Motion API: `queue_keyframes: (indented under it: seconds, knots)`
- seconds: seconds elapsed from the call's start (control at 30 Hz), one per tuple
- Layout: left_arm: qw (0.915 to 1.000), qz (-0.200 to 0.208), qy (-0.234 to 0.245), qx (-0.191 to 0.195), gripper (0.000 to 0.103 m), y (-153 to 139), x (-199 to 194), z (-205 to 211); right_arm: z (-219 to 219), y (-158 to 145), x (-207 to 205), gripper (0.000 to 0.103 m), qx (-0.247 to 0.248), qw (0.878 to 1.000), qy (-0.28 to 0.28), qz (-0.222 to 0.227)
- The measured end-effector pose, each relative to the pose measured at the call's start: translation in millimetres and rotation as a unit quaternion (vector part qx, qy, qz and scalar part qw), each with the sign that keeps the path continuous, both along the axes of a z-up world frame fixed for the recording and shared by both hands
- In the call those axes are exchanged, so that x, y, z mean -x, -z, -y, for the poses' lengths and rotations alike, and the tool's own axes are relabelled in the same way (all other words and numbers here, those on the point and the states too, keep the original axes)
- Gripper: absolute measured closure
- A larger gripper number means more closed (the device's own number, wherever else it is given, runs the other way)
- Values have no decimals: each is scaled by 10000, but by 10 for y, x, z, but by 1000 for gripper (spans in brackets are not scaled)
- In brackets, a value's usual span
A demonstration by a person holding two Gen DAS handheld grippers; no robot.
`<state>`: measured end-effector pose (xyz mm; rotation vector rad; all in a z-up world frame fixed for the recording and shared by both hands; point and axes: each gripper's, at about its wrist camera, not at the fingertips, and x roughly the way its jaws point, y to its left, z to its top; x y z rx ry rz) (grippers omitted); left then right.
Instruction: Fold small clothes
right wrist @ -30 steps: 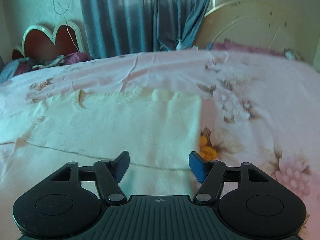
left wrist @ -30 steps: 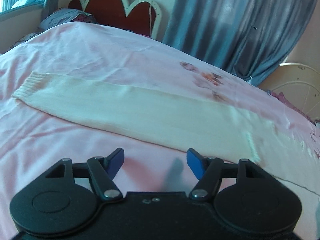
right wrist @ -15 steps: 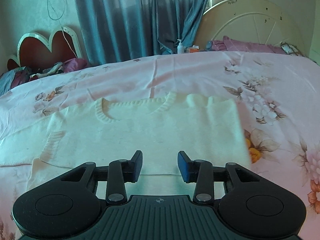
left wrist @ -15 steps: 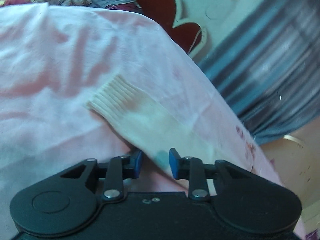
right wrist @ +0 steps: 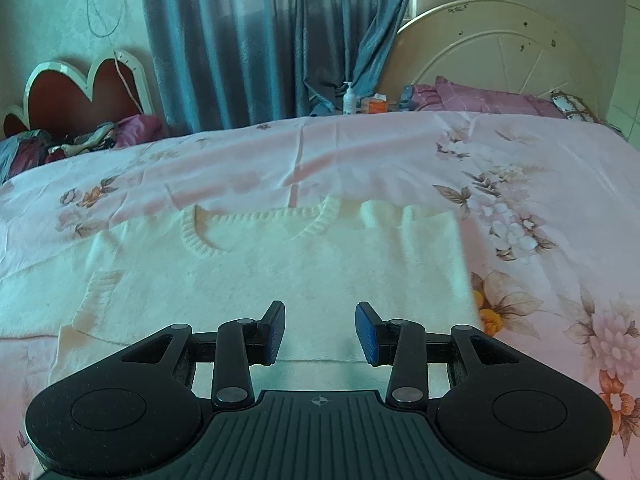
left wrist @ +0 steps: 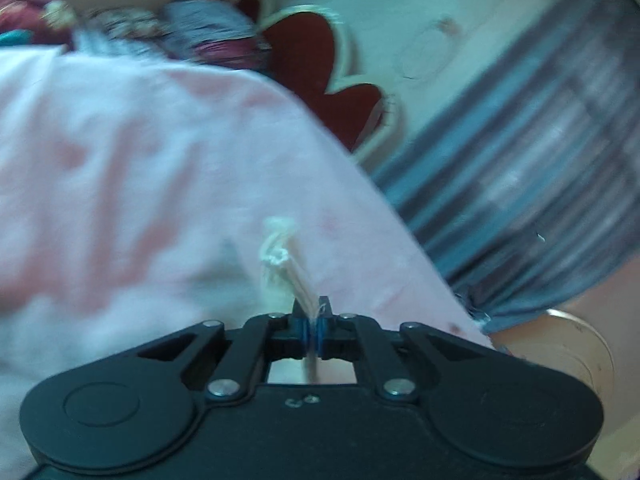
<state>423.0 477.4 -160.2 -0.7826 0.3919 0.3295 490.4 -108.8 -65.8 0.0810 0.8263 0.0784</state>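
Observation:
A cream knit sweater [right wrist: 280, 264] lies flat on the pink floral bedsheet [right wrist: 400, 152], neckline away from me, its right side folded in with a straight edge. My right gripper [right wrist: 321, 332] hovers open and empty over the sweater's lower part. My left gripper [left wrist: 311, 326] is shut on the cuff end of the sweater's sleeve [left wrist: 280, 264], which sticks up bunched between the blue pads, above the sheet [left wrist: 140, 180]. The left wrist view is blurred.
A red heart-shaped headboard [right wrist: 76, 92] and pillows stand at the far left, a cream round headboard [right wrist: 500, 56] with purple pillows at the far right. Blue curtains [right wrist: 260, 40] hang behind. A bottle [right wrist: 349, 98] and box sit beyond the bed.
My left gripper moved along the sleeve to its cuff, closed on it and lifted it. My right gripper drew back a little from the sweater and its jaws narrowed, staying open.

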Motion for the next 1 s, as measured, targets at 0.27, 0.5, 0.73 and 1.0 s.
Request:
queue_keyframes:
  seconds: [0.27,0.5,0.73,1.0]
  knots:
    - [9849,73,1515,-836,99,-289,-658,1328,214,16,24,63,-216,9997,128,50]
    - [9522,-99,2751,-1324,99,-309,-1022,2641,409,62,-33,63,-542,9983,187,69]
    - [9121,-542,3528,-2017,99,-142,-1201,3793,598,113,-56,63,-794,9965,245,48]
    - [8852,-1039,4038,-2063,97,223,-1346,4436,794,134,-36,63,-1175,9928,216,-12]
